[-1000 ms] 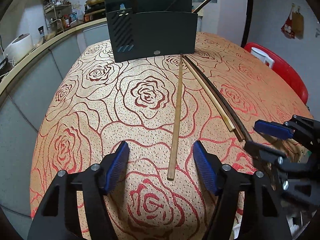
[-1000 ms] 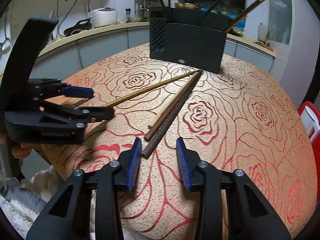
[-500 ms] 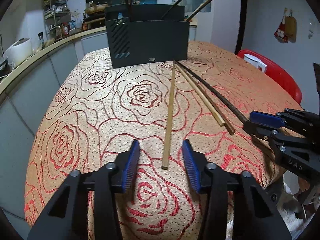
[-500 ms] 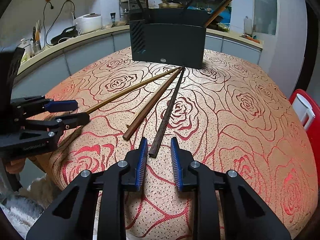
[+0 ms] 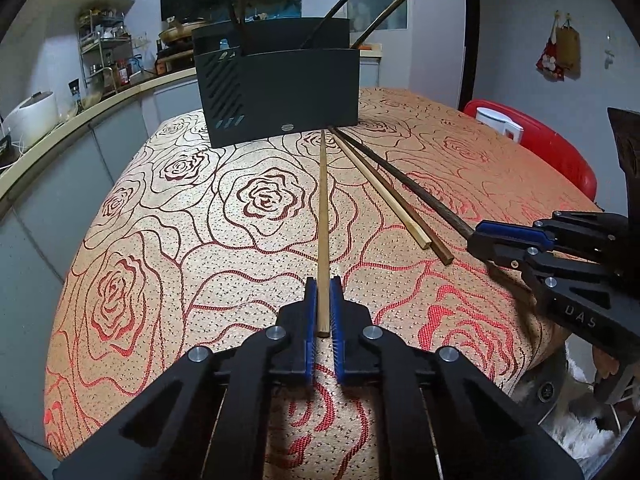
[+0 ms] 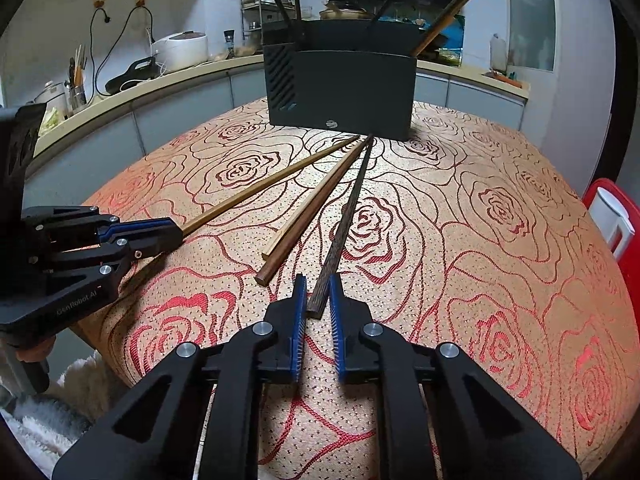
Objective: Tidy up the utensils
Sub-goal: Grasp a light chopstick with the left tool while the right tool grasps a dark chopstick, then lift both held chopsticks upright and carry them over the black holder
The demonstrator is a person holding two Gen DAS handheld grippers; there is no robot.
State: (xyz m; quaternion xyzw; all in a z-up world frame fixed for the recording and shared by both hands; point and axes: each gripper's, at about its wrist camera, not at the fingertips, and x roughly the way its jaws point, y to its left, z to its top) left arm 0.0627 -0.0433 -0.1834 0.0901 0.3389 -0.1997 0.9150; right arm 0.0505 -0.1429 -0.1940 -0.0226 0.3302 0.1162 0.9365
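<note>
Left claw: the left claw [image 5: 323, 300] has its blue pads [image 5: 310, 312] pressed together on the near end of the light bamboo chopstick [image 5: 323, 216], clamped on it.
Light bamboo chopstick: runs straight ahead from the left claw over the bench [image 5: 160, 240] toward the holder; its far tip lies just before the holder's front wall.
Right claw: the right claw [image 6: 318, 300] is closing, with the near end of the dark chopstick [image 6: 347, 216] between its pads [image 6: 299, 312]; the pads look to be against its sides.
Dark chopstick: reaches ahead of the right claw, its far tip close to the holder's base.
Brown chopstick pair: two chopsticks [image 6: 304, 216] lie side by side, between the two claws, free of both; their far ends meet the other tips near the holder.
Utensil holder: the black utensil holder [image 5: 280, 92] stands upright, well ahead of both claws, with several chopsticks [image 5: 384, 8] leaning out of its top.
Bench cover: rose-patterned cloth [image 6: 500, 220] under everything.
Beyond the right claw: a red chair [image 5: 560, 152] with a white cup on it.
</note>
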